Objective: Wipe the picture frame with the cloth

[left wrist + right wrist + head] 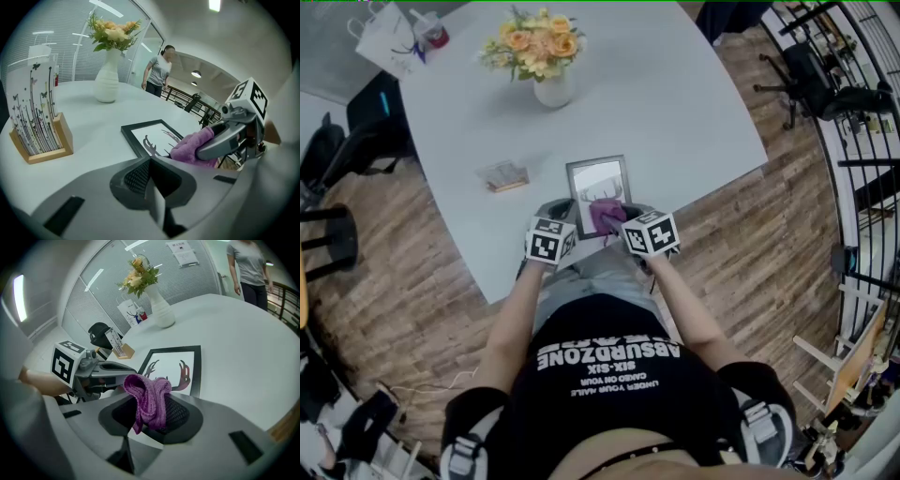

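Observation:
The black picture frame (598, 183) lies flat on the white table (694, 112) close to its front edge. It also shows in the left gripper view as the frame (147, 133) and in the right gripper view as the frame (174, 363). My right gripper (616, 218) is shut on the purple cloth (607, 217), which rests on the frame's near end. The cloth (149, 399) bunches between the right gripper's (153, 405) jaws. My left gripper (564, 214) is shut with nothing in it, its tip (149, 161) at the frame's near left corner.
A white vase of flowers (542, 52) stands at the table's far side. A wooden card holder (504, 175) sits left of the frame, and a paper bag (386, 37) is at the far left. A person (159, 69) stands beyond the table. Railing (862, 141) runs on the right.

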{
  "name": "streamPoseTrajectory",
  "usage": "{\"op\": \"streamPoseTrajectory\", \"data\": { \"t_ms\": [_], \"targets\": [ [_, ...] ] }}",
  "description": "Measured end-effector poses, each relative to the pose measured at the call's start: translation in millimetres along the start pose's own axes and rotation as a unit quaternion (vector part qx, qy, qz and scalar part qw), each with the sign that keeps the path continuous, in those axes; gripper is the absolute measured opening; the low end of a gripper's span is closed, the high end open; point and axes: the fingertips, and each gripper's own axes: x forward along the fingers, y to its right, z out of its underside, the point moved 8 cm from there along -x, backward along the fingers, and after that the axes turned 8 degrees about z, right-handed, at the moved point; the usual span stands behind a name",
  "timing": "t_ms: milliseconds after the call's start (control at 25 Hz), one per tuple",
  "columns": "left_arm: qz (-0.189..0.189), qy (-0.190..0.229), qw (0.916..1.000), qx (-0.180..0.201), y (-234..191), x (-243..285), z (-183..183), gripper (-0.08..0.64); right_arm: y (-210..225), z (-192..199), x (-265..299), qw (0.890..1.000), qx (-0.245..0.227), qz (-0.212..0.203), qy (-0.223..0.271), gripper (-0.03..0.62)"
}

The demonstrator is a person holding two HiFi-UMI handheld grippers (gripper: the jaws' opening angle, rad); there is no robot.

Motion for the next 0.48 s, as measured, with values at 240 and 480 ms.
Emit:
{"op": "streamPoseTrajectory", "data": {
  "t_ms": [240, 480],
  "targets": [
    [0.002, -0.002, 1.0000, -0.002, -1, 0, 0, 0.015, 13, 4, -10, 1.000, -0.013, 0.022, -0.006, 0.149],
    [0.001, 0.000, 1.0000, -0.003, -2, 0, 0, 0.015, 26, 10, -21, 0.999, -0.018, 0.042, -0.008, 0.153]
  ]
}}
